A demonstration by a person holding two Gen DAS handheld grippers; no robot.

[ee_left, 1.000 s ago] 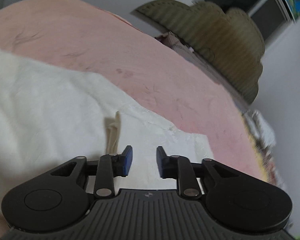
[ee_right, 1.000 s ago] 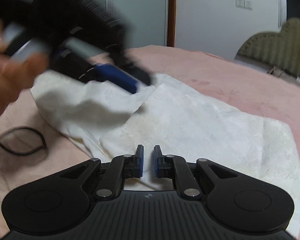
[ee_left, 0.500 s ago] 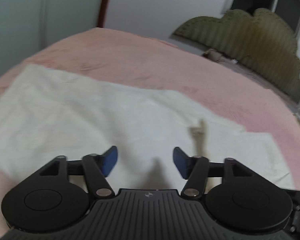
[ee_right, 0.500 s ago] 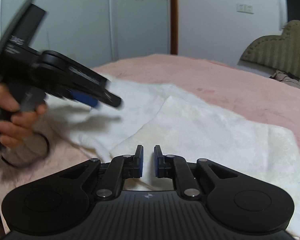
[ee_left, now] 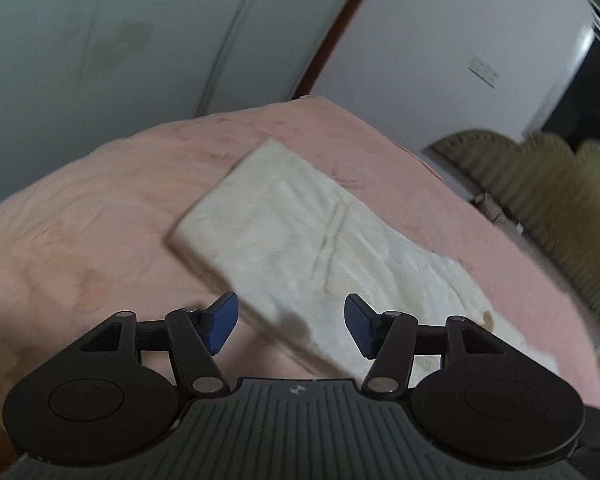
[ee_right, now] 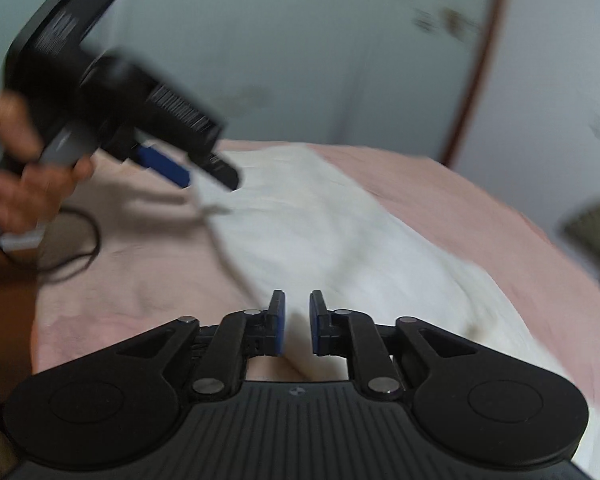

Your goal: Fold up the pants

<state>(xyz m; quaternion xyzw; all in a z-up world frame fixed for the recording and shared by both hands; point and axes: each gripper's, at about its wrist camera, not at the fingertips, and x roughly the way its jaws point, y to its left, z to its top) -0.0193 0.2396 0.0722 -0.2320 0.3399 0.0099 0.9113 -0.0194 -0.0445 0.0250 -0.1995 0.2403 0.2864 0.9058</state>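
Observation:
The white pants [ee_left: 324,240] lie folded lengthwise as a long strip on the pink bed; they also show in the right wrist view [ee_right: 340,236]. My left gripper [ee_left: 290,328] is open and empty, just above the near edge of the strip. My right gripper [ee_right: 296,322] has its jaws a narrow gap apart and holds nothing, over the near edge of the pants. The left gripper also shows in the right wrist view [ee_right: 196,178], held in a hand above the far end of the strip.
The pink bed cover [ee_left: 80,240] spreads all around the pants. An olive padded headboard [ee_left: 540,184] stands at the right. A black cable [ee_right: 76,248] lies at the bed's left edge. Pale wardrobe doors [ee_left: 100,40] and a white wall stand behind.
My left gripper has swung left toward the far end of the pants and opened wider. My right gripper has turned left; its narrow gap is slightly wider.

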